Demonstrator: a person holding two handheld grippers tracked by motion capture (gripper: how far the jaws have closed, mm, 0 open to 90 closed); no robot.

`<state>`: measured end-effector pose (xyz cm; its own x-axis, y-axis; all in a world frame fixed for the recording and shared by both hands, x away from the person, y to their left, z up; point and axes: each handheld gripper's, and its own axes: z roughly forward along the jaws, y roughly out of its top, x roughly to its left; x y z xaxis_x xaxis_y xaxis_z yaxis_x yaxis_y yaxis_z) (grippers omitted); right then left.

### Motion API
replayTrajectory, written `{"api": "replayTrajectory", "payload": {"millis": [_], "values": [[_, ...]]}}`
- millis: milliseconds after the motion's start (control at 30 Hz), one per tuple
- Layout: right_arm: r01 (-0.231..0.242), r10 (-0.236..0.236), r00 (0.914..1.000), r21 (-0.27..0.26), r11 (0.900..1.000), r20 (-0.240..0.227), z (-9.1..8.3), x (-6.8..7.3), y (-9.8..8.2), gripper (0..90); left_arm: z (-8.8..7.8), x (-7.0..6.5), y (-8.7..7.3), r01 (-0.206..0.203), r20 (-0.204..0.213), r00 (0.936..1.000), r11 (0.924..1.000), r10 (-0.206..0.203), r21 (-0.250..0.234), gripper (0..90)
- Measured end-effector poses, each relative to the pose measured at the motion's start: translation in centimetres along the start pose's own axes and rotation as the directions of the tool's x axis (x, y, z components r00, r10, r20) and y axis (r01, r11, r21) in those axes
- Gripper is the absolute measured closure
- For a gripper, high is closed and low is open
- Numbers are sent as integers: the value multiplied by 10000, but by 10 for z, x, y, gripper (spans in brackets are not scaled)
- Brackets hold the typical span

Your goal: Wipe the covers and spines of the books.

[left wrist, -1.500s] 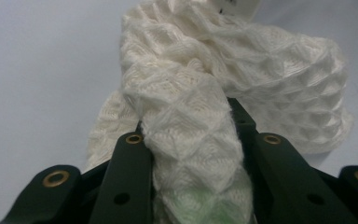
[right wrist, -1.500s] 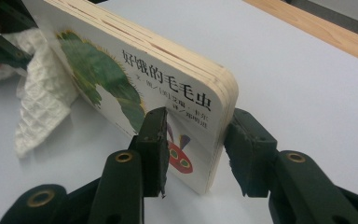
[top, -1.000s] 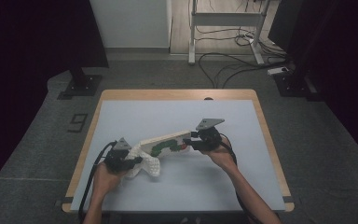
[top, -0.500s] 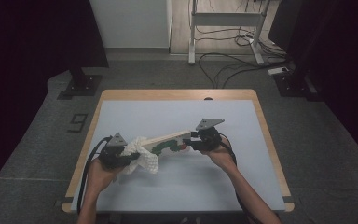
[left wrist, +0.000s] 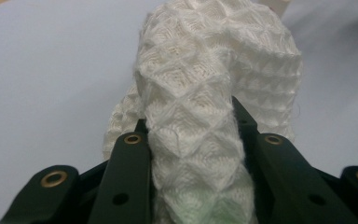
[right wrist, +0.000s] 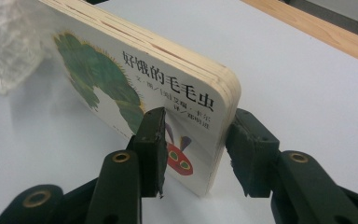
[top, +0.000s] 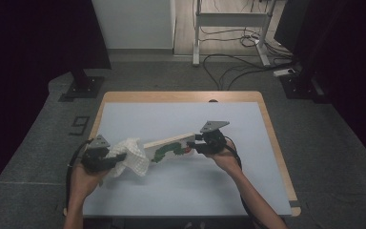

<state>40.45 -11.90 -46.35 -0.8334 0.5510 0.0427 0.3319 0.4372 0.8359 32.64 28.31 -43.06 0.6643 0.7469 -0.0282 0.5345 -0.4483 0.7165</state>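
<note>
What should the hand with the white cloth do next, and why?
Probably bring the cloth back onto the book's cover and wipe along it. The left gripper is shut on the bunched cloth beside the book's low end, while the right gripper clamps the other end of the board book and props it tilted on the table, cover facing up.

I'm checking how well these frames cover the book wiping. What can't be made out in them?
- Back cover of the board book: right gripper view, faces away from the camera.
- Book's near corner: right gripper view, covered by the right gripper clamping it.
- Small print under the title: right gripper view, too small to read.
- Left gripper jaw pads: left gripper view, buried in the white cloth.
- Book's far end: high view, behind the cloth.
</note>
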Motion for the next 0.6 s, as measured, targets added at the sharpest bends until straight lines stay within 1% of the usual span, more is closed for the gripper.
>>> {"api": "replayTrajectory", "payload": {"millis": [200,367,467,600], "values": [[-24,24,10000,4,10000,-2,0,0,0,574,-9,14,5,213,-452,9988,9998,-213,13,677],[-37,37,10000,11,10000,-13,0,0,0,575,-12,25,14,371,-790,9962,9993,-367,38,672],[-40,40,10000,27,10000,-11,0,0,0,575,-9,32,20,420,-1046,9937,9990,-404,133,670],[-73,73,10000,-2,10000,-46,0,0,0,575,0,41,26,485,-1282,9907,9988,-466,118,662]]}}
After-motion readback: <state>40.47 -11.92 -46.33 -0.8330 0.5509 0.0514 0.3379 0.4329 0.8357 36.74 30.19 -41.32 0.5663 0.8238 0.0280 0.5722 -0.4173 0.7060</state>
